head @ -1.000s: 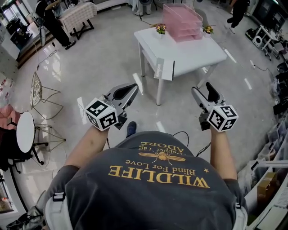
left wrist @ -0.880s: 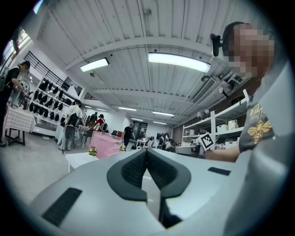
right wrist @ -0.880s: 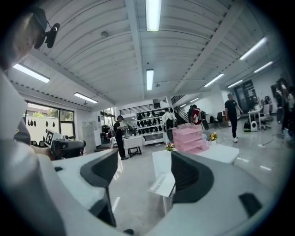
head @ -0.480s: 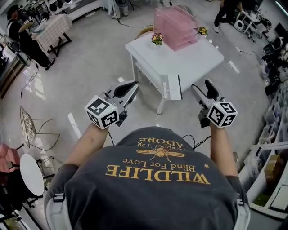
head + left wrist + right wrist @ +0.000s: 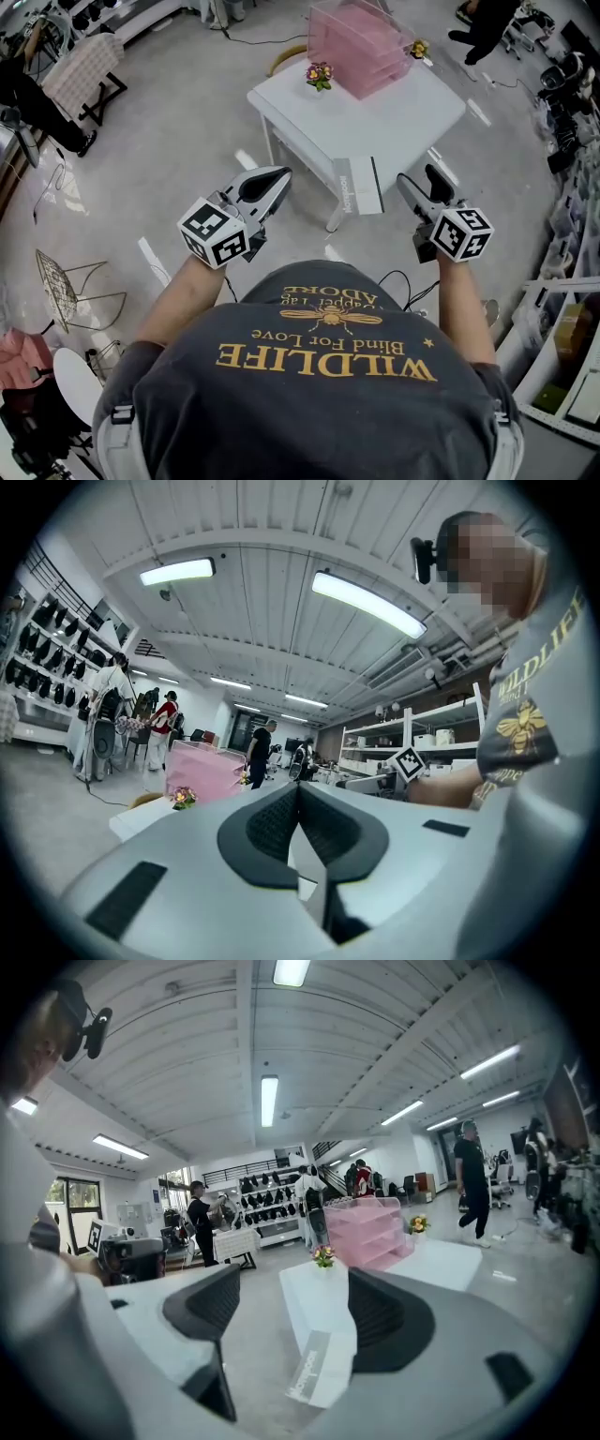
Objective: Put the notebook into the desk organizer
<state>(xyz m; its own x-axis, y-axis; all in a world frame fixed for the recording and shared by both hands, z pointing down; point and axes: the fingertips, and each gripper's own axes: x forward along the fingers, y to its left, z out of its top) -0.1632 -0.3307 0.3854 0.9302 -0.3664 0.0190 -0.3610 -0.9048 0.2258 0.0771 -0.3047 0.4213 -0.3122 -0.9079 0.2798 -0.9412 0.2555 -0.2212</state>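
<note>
A white-and-grey notebook (image 5: 358, 185) lies at the near edge of the white table (image 5: 403, 122), partly overhanging it; it also shows low between the right jaws as the notebook (image 5: 317, 1369). The pink tiered desk organizer (image 5: 360, 39) stands at the table's far side, visible too as the organizer (image 5: 369, 1232) and the organizer (image 5: 201, 772). My left gripper (image 5: 278, 179) hangs in the air left of the table, jaws shut on nothing. My right gripper (image 5: 425, 187) is open and empty, just right of the notebook and short of it.
Two small flower pots (image 5: 319, 74) (image 5: 417, 48) flank the organizer. A wire chair (image 5: 62, 284) and a round white table (image 5: 73, 382) stand at the left. Shelving (image 5: 562, 347) runs along the right. People (image 5: 19, 89) stand in the background, with cables on the floor.
The view has swung and the table with the notebook now sits closer to the grippers. Both grippers keep their pose: left shut, right open.
</note>
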